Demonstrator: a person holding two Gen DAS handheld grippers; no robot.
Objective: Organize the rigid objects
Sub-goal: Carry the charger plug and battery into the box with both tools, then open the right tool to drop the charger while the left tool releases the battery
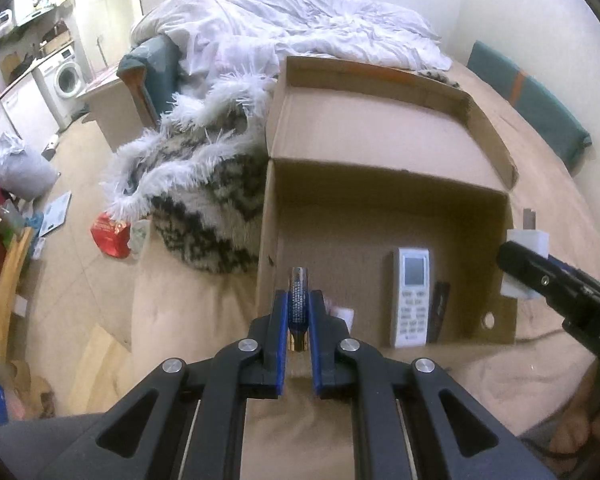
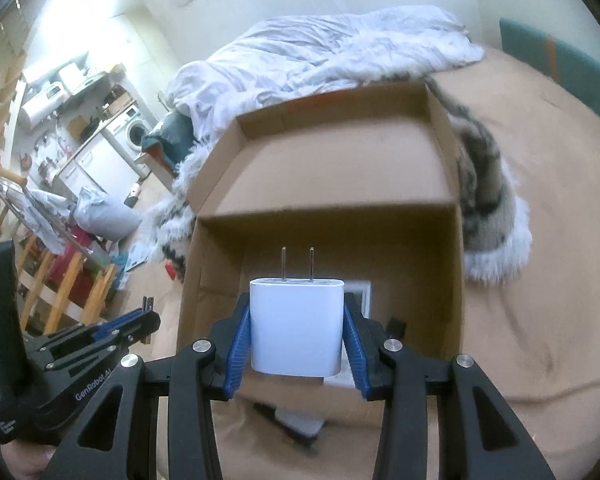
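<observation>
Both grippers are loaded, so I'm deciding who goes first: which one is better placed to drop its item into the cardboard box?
Probably right: the right gripper holds the charger at the cardboard box opening.

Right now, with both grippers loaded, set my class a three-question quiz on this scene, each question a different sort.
1. True or false: the left gripper holds a battery.
2. The right gripper holds: A) a remote control, B) a white plug-in charger, C) a cup.
3. Fill in: the white remote control lies inside the ______.

Key: 1 true; 2 B; 3 cardboard box.
</observation>
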